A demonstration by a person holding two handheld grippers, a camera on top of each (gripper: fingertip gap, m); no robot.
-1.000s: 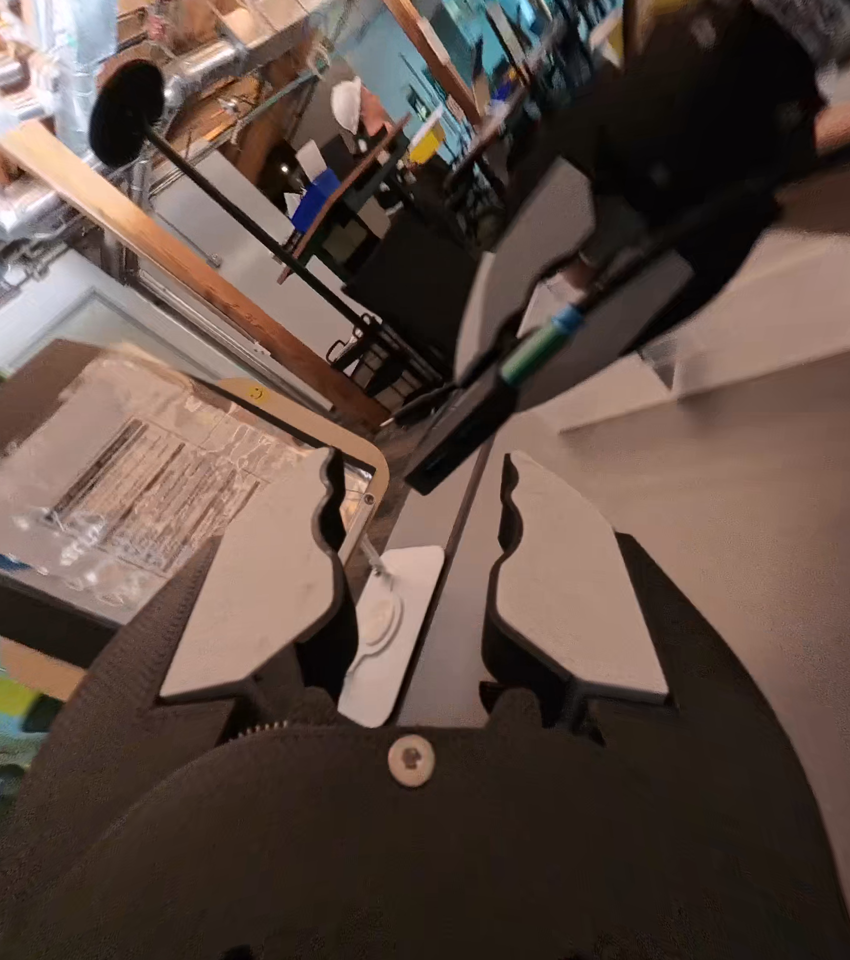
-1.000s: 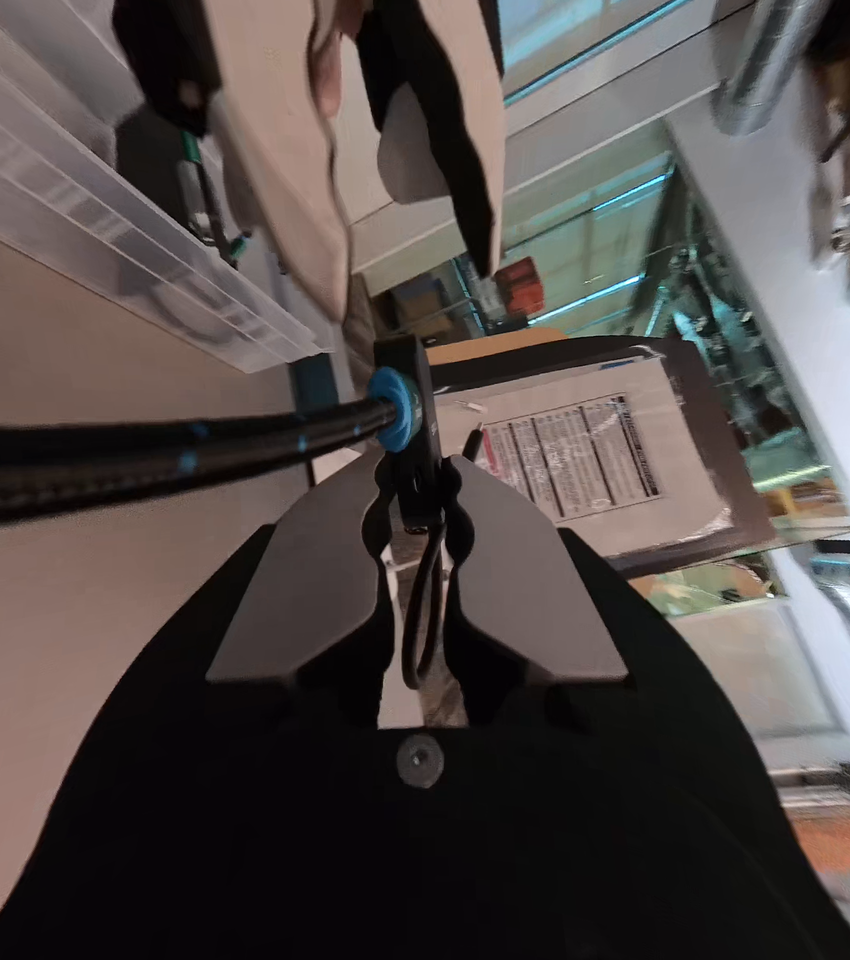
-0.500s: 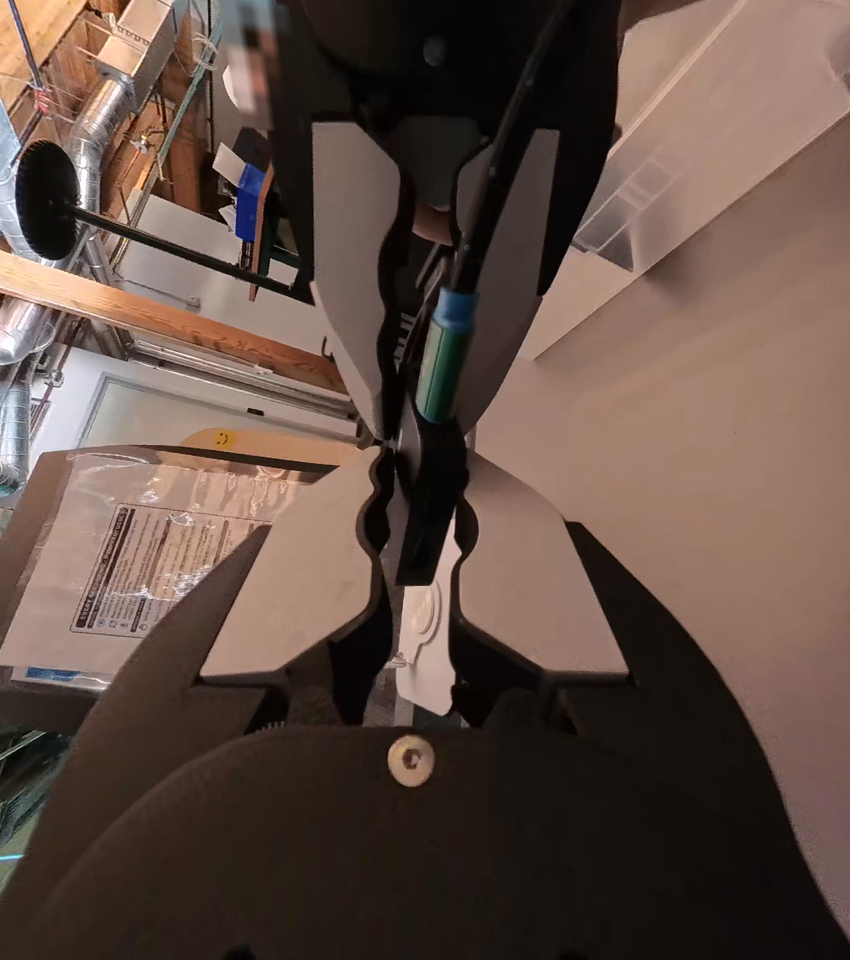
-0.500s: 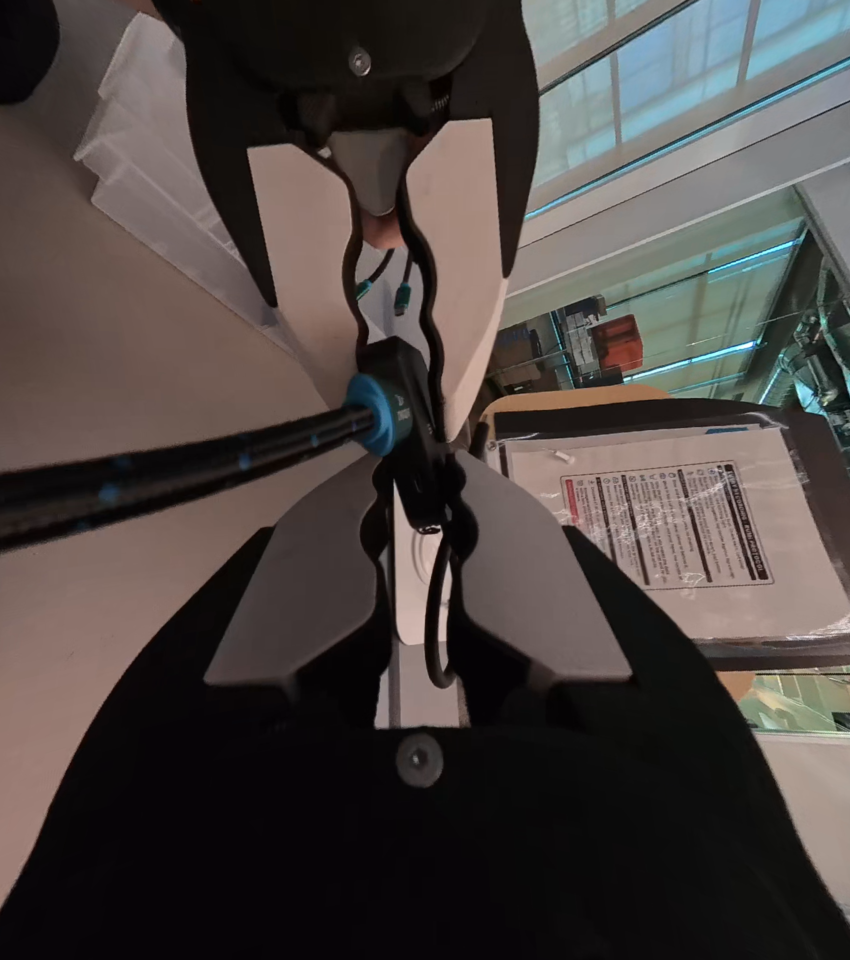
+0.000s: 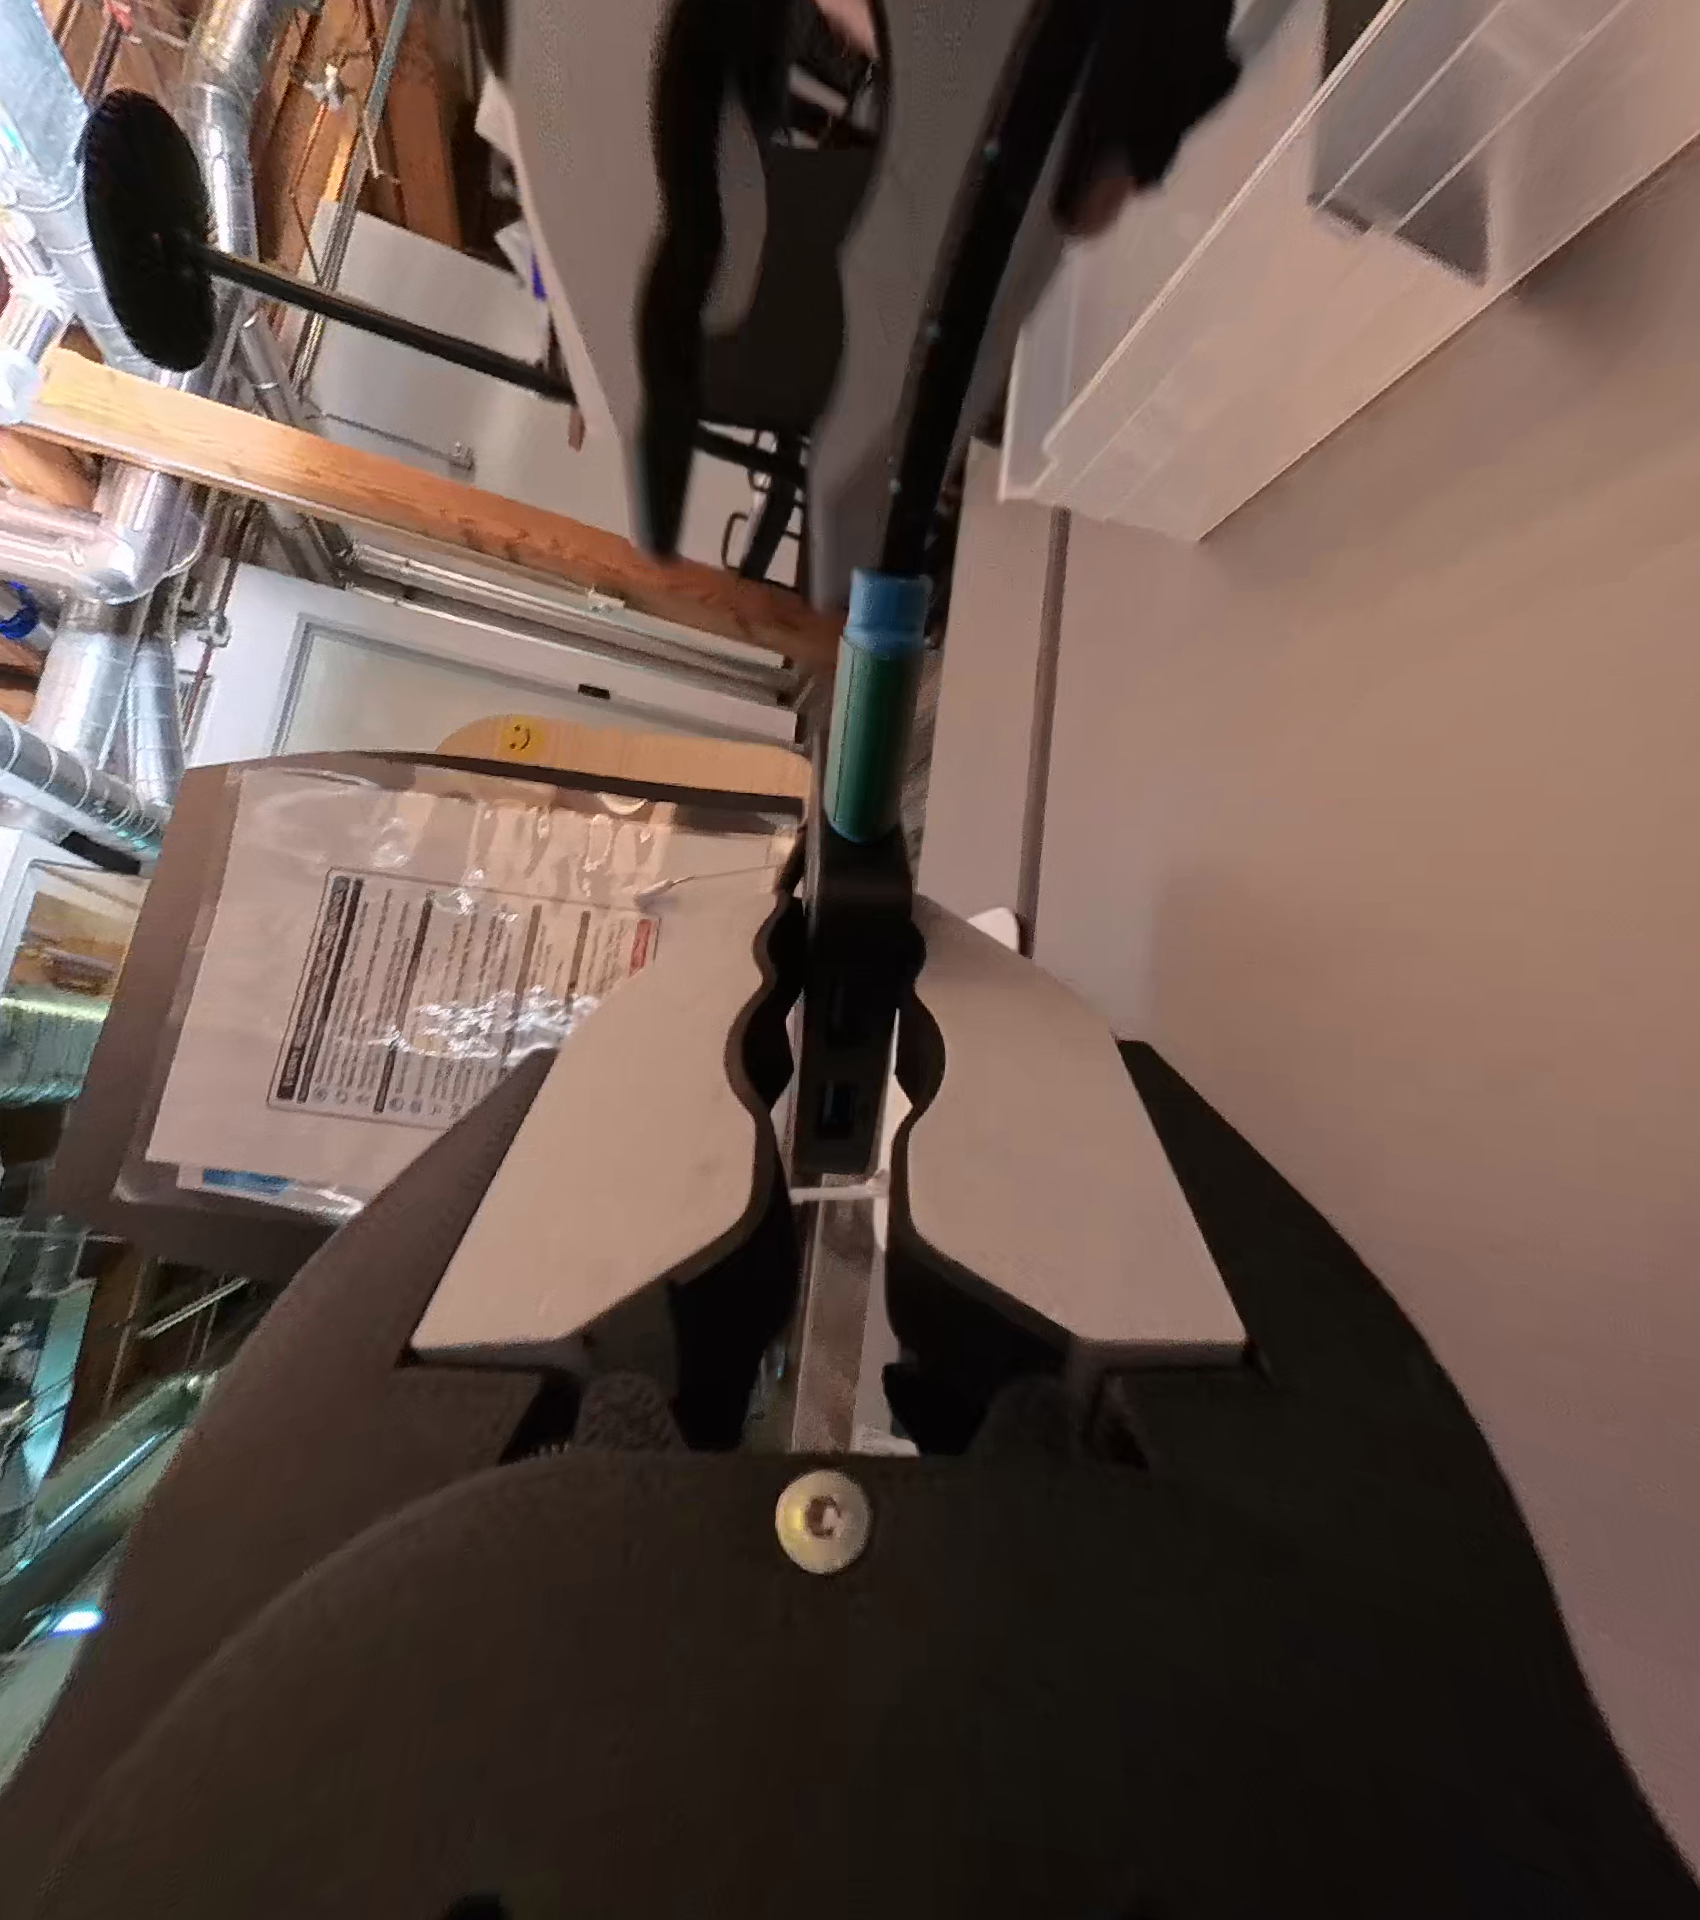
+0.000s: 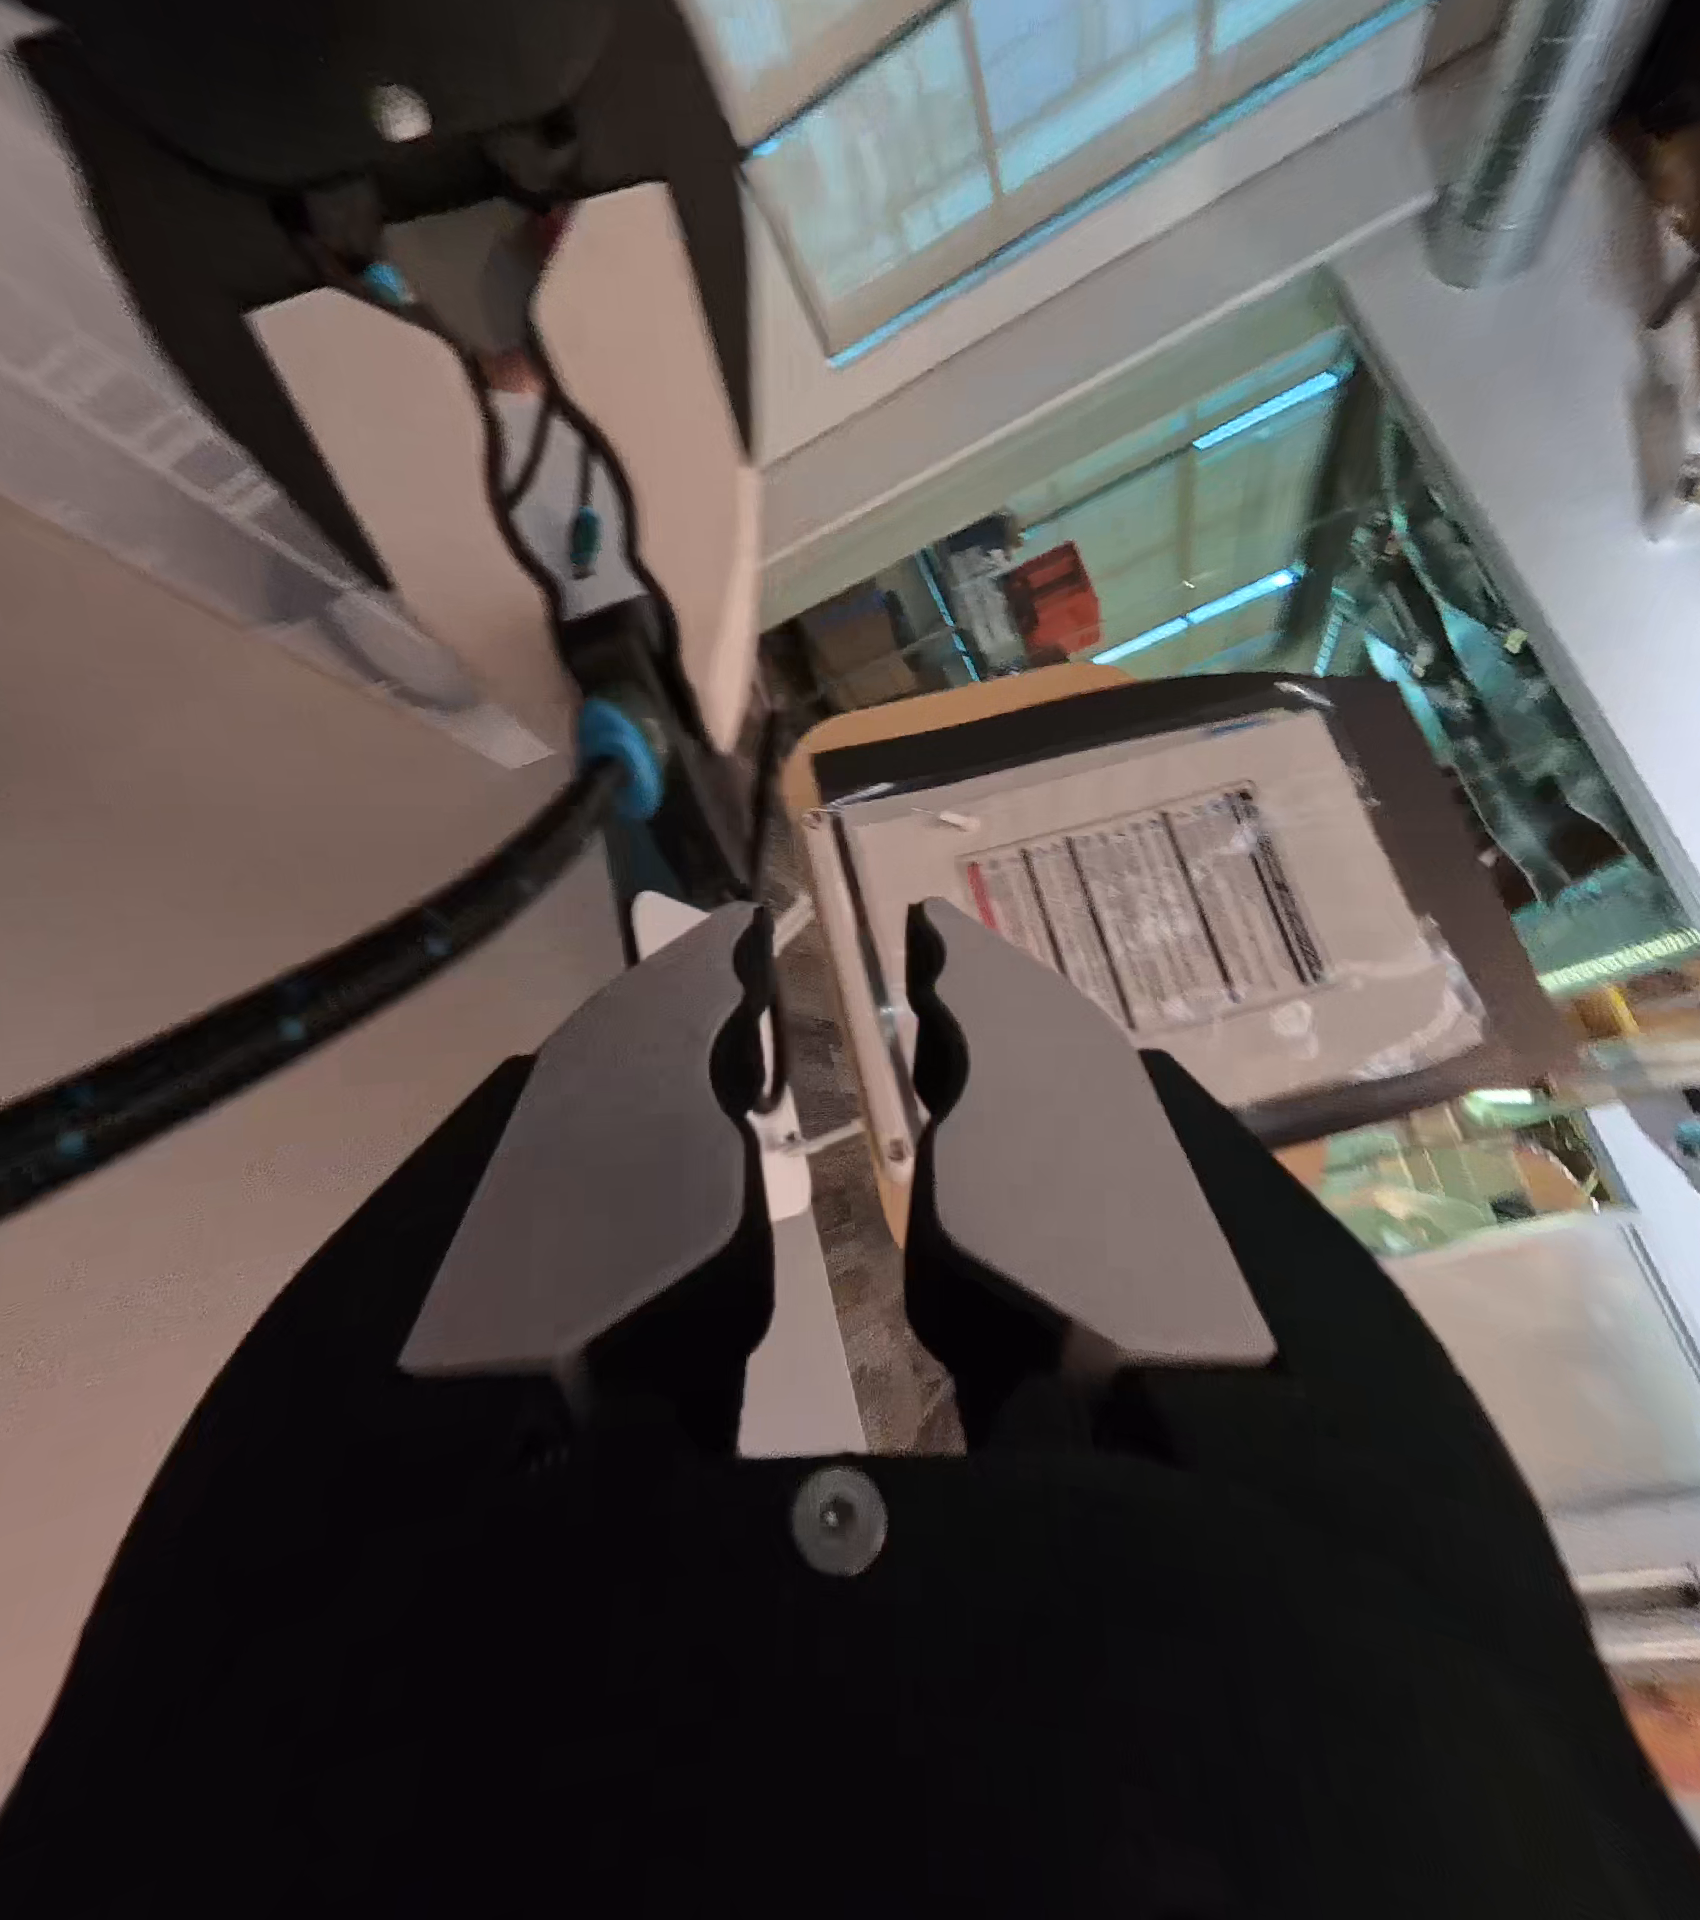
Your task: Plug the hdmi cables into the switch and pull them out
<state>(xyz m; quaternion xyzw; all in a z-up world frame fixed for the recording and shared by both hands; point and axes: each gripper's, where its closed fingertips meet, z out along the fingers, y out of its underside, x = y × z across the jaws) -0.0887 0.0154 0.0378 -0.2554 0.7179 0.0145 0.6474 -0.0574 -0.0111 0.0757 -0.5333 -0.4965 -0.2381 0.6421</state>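
Observation:
In the left wrist view my left gripper (image 5: 846, 935) is shut on the black switch (image 5: 844, 997), gripping its two sides. A green HDMI plug with a blue collar (image 5: 872, 717) sits in the switch's far end, and its black braided cable (image 5: 939, 416) runs away upward. My right gripper (image 5: 742, 499) shows blurred beyond it, open. In the right wrist view my right gripper (image 6: 833, 935) is open and empty, a short way back from the switch (image 6: 685, 821). The left gripper (image 6: 638, 644) holds the switch there. The cable (image 6: 254, 1029) hangs off to the left.
A clear plastic bin (image 5: 1345, 260) stands on the grey table (image 5: 1448, 935). A laminated sheet on a black board (image 5: 430, 987) lies past the table edge and also shows in the right wrist view (image 6: 1137, 935). A thin black cord (image 6: 768, 997) trails from the switch.
My left gripper closed on the switch, which my right gripper had been holding. My right gripper has now opened, let go and drawn back.

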